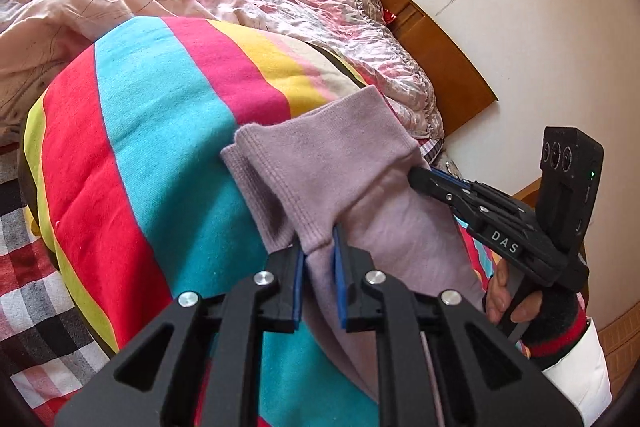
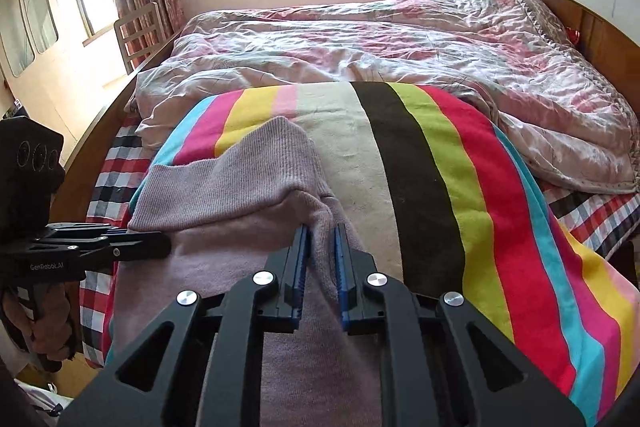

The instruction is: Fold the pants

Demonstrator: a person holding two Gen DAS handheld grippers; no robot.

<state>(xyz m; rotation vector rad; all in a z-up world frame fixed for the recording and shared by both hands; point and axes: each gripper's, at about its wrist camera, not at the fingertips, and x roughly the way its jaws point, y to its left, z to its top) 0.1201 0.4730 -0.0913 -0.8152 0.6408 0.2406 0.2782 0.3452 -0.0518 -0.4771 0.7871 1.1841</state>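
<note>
Lilac knit pants [image 1: 320,179] lie on a striped blanket [image 1: 160,147] on the bed. My left gripper [image 1: 319,251] is shut on the pants' near edge, cloth pinched between its blue pads. My right gripper [image 2: 322,239] is shut on another edge of the pants [image 2: 240,187], with a folded-over ribbed end lying ahead of it. In the left wrist view the right gripper [image 1: 418,175] comes in from the right with its tips on the cloth. In the right wrist view the left gripper [image 2: 160,247] comes in from the left at the pants' edge.
A rumpled pink quilt [image 2: 360,47] covers the far half of the bed. A checked sheet [image 2: 108,187] shows at the bed's edges. A wooden headboard [image 1: 440,59] stands against the wall, and a chair [image 2: 136,31] stands by the window.
</note>
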